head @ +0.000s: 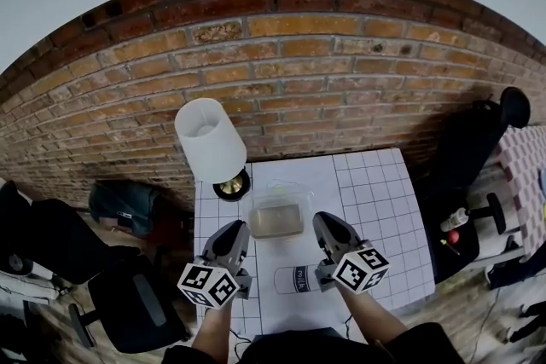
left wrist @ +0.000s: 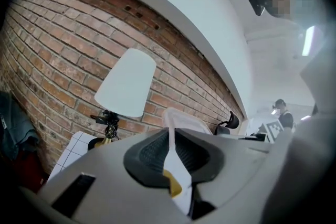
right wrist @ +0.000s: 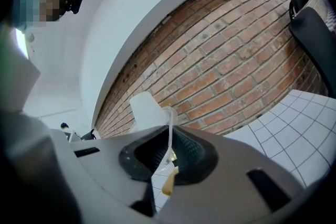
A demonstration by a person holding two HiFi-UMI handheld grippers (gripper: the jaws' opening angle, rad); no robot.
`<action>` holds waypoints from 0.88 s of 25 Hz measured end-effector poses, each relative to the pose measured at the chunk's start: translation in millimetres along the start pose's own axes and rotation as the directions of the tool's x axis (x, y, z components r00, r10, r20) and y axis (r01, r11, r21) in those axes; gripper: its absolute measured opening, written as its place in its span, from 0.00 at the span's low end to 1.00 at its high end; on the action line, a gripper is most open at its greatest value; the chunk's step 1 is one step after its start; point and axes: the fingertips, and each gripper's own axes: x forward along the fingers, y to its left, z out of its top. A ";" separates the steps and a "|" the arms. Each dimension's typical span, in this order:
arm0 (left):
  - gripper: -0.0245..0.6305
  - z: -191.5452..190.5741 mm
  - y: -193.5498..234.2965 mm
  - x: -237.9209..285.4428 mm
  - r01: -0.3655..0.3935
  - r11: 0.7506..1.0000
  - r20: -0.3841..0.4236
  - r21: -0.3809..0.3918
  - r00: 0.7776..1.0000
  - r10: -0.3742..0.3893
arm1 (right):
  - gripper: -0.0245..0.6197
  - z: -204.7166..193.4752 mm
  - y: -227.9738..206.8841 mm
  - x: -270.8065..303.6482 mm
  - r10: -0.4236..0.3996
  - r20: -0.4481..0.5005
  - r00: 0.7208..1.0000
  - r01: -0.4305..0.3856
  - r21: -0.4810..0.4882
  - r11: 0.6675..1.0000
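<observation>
My left gripper [head: 233, 239] and right gripper [head: 330, 231] are each clamped on opposite rims of the clear plastic container [head: 275, 220], mid-table [head: 384, 183]. Lamp [head: 210, 139] at back-left corner.

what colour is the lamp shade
White. The lamp shade shows best in the head view.

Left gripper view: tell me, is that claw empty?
No, the left claw is closed on a thin edge of the clear plastic container.
</observation>
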 end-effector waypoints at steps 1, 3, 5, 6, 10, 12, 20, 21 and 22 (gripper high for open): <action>0.10 3.9 -2.9 -1.4 0.001 1.000 0.009 0.004 1.000 -0.001 | 0.07 3.9 2.8 -1.9 0.007 0.007 1.000 -0.007 0.000 1.000; 0.10 12.2 -8.9 -4.1 0.004 1.000 0.028 0.013 1.000 -0.004 | 0.07 12.4 8.6 -5.5 0.020 0.023 1.000 -0.020 -0.005 1.000; 0.10 19.8 -15.5 -7.2 0.008 1.000 0.045 0.022 0.999 -0.009 | 0.07 21.1 14.2 -9.8 0.031 0.038 0.999 -0.031 -0.009 0.999; 0.10 23.2 -19.2 -8.7 0.010 1.000 0.053 0.027 0.999 -0.012 | 0.07 24.7 16.4 -12.2 0.037 0.047 0.998 -0.037 -0.010 0.999; 0.10 34.5 -32.8 -15.0 0.018 0.999 0.085 0.040 0.996 -0.021 | 0.07 36.3 23.8 -21.3 0.059 0.074 0.995 -0.058 -0.021 0.998; 0.10 37.6 -38.8 -18.0 0.022 0.999 0.094 0.045 0.995 -0.026 | 0.07 41.3 27.5 -25.8 0.062 0.079 0.995 -0.061 -0.022 0.998; 0.10 39.9 -63.9 -31.0 0.026 0.998 0.116 0.054 0.993 -0.032 | 0.07 54.7 35.9 -50.5 0.081 0.098 0.992 -0.079 -0.027 0.996; 0.10 40.1 -67.6 -32.4 0.027 0.998 0.117 0.054 0.993 -0.033 | 0.07 56.4 36.8 -54.2 0.084 0.102 0.991 -0.081 -0.028 0.996; 0.10 40.3 -71.6 -33.9 0.028 0.998 0.118 0.052 0.992 -0.034 | 0.07 57.7 37.5 -58.0 0.087 0.106 0.991 -0.085 -0.029 0.996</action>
